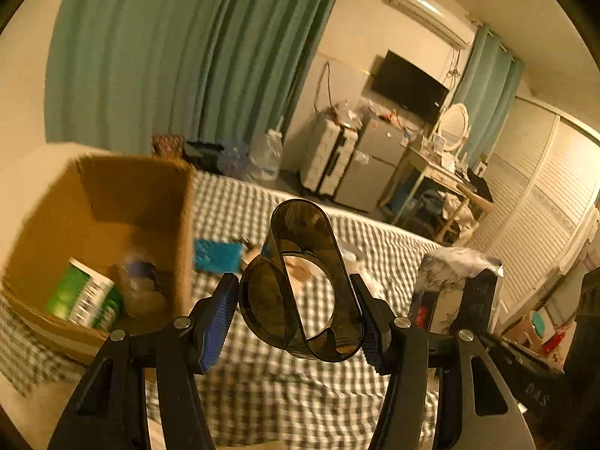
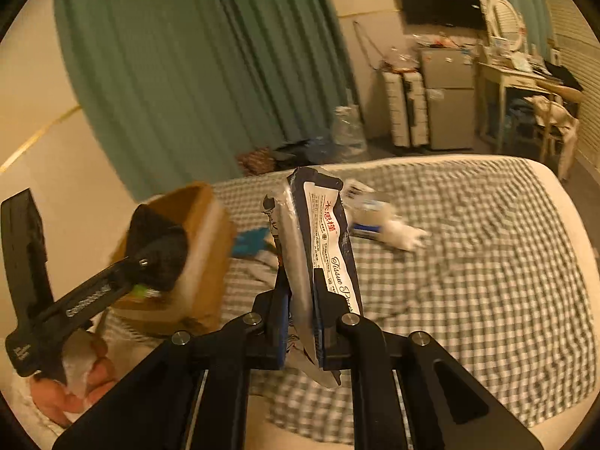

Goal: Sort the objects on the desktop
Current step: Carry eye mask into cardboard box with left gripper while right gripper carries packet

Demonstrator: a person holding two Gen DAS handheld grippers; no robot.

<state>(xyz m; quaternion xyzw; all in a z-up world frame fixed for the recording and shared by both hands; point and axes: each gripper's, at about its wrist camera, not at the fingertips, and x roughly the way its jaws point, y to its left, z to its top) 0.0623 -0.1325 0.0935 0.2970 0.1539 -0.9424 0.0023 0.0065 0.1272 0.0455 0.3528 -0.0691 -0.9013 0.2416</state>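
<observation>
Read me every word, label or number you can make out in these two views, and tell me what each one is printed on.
"Tissue Pa...", cut off by the finger: on the tissue pack clamped in the right gripper.
Red characters and fine print above it on the same pack: too small to read.
Barcode and print on the green can in the cardboard box: blurred.
Lettering on the left gripper's arm: blurred.
The smoky plastic holder in the left gripper: no text.
</observation>
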